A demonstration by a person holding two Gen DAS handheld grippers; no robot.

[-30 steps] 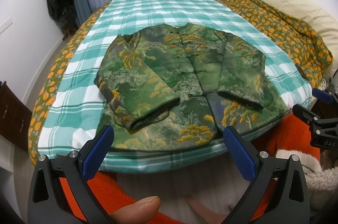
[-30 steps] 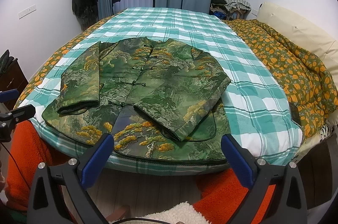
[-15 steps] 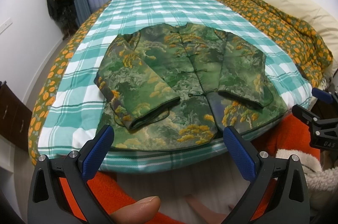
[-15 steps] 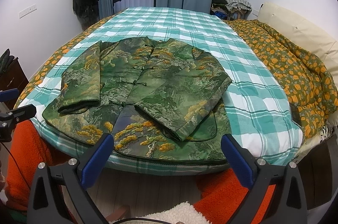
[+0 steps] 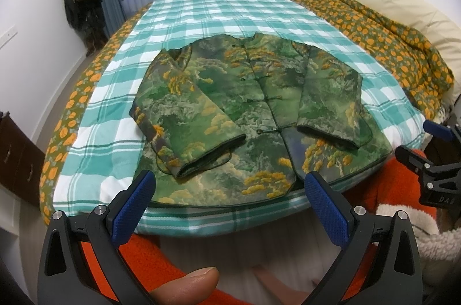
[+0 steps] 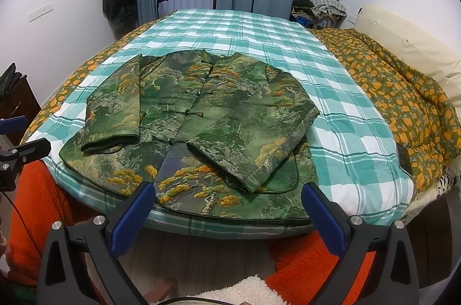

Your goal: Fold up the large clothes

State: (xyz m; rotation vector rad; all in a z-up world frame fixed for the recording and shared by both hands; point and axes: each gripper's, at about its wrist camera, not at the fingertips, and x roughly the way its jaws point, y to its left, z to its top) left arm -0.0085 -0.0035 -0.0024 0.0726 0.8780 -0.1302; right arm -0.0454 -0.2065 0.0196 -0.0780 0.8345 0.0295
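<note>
I see the green jacket [image 5: 253, 115] lying flat and buttoned on the checked blanket [image 5: 207, 14] at the near end of the bed, both sleeves folded in over its front and its hem along the near edge of the bed. My left gripper [image 5: 227, 187] hangs just short of that edge, jaws wide apart and holding nothing; between the blue pads [image 5: 134, 207] I look at the near hem, with the folded left sleeve cuff just beyond the left pad. My right gripper [image 6: 226, 200] sits the same way, jaws spread and empty, the right sleeve cuff and hem framed between them. Neither gripper touches the jacket. A thumb [image 5: 184, 286] shows at the bottom of the left view. An orange flowered quilt [image 6: 403, 100] is bunched along the bed's right side.
</note>
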